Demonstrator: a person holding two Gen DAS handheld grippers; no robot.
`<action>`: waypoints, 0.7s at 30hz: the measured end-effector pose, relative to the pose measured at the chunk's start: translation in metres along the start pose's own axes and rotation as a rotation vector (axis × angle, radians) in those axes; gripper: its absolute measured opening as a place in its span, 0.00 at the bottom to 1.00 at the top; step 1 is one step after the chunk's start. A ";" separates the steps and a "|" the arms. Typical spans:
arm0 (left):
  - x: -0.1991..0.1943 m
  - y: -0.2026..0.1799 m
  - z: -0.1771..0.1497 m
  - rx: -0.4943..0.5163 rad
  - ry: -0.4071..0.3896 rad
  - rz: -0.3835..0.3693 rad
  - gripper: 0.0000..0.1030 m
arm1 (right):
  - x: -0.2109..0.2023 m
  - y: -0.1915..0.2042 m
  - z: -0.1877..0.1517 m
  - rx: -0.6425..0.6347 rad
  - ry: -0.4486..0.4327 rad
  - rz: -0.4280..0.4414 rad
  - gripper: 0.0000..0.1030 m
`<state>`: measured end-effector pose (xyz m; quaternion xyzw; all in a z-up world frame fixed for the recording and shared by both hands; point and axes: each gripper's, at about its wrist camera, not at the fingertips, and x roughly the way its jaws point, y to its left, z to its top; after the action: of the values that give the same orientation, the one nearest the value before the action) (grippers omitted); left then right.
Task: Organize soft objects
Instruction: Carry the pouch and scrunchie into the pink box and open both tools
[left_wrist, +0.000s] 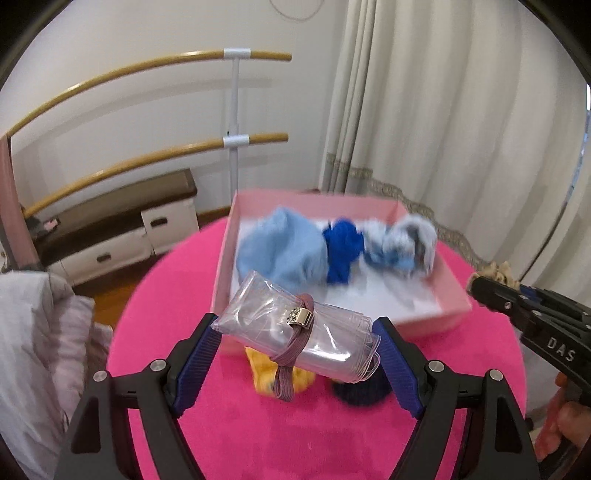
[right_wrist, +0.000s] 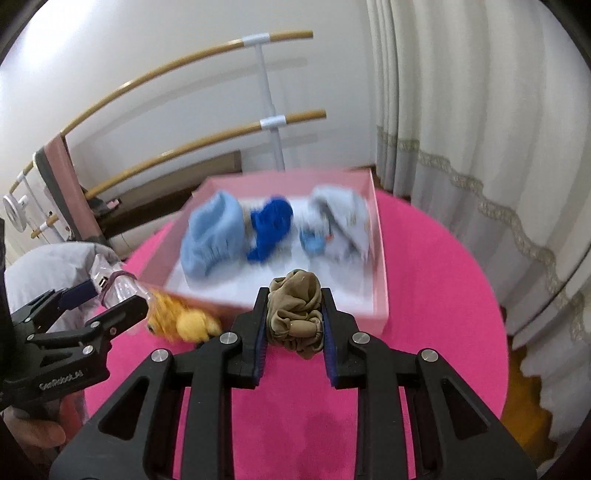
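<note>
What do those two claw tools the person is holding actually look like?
The left gripper and right gripper look alike: matte black plastic frames with triangular cut-outs, silver round bolts, and ribbed blue pads lining the fingers. White lettering marks their sides. A bare hand holds one; no cables show.

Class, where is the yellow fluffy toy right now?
The yellow fluffy toy lies on the pink table against the pink box's near wall, just below the left gripper and its clear roll.

Black tongs (right_wrist: 293, 325), blue ribbed pads (left_wrist: 397, 363), silver screws, white lettering
</note>
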<state>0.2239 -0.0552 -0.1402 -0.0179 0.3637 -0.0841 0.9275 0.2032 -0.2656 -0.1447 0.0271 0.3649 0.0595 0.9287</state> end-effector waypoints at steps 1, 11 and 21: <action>-0.002 -0.001 0.008 0.007 -0.014 0.006 0.77 | -0.002 0.001 0.009 -0.007 -0.009 0.002 0.22; 0.021 0.009 0.068 -0.001 -0.010 -0.011 0.77 | 0.018 0.004 0.061 -0.019 0.003 0.035 0.23; 0.067 0.002 0.088 0.012 0.049 -0.004 0.77 | 0.058 0.001 0.071 -0.030 0.077 0.015 0.24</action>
<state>0.3321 -0.0669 -0.1206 -0.0109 0.3856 -0.0886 0.9183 0.2940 -0.2571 -0.1318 0.0133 0.3993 0.0729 0.9138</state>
